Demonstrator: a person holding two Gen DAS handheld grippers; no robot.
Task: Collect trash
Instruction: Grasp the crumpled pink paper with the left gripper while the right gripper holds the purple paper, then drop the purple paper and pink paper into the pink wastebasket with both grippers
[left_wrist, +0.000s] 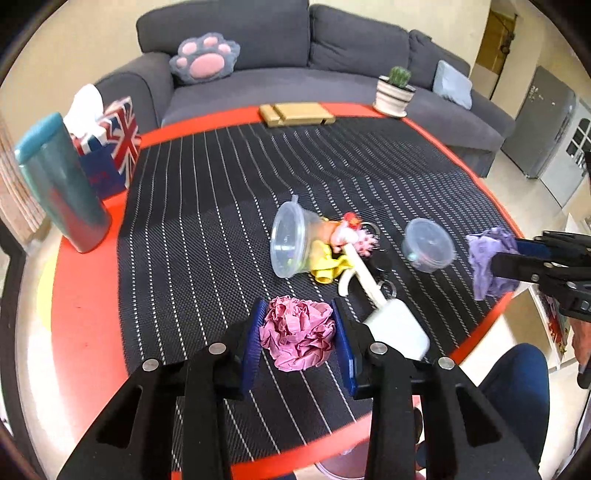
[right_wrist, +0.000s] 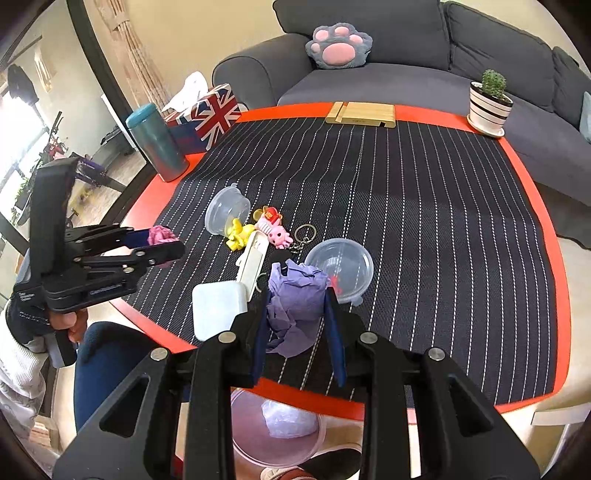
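My left gripper (left_wrist: 298, 314) is shut on a crumpled pink paper ball (left_wrist: 297, 332) over the striped mat's near edge; it also shows in the right wrist view (right_wrist: 162, 236). My right gripper (right_wrist: 297, 295) is shut on a crumpled purple paper wad (right_wrist: 295, 306), also seen in the left wrist view (left_wrist: 487, 262) at the table's right edge. Two clear plastic cups lie on the mat: one on its side (left_wrist: 290, 242) and one smaller (left_wrist: 428, 245). A crumpled yellow scrap (left_wrist: 327, 267) lies beside the first cup.
A pink bin (right_wrist: 277, 432) with a purple wad in it stands on the floor below the table's near edge. A white charger with cable (right_wrist: 218, 308), pink toy keychain (right_wrist: 275, 229), teal tumbler (left_wrist: 61, 184), flag tissue box (left_wrist: 110, 147), wooden stand (left_wrist: 297, 114) and cactus pot (left_wrist: 393, 92) sit on the table.
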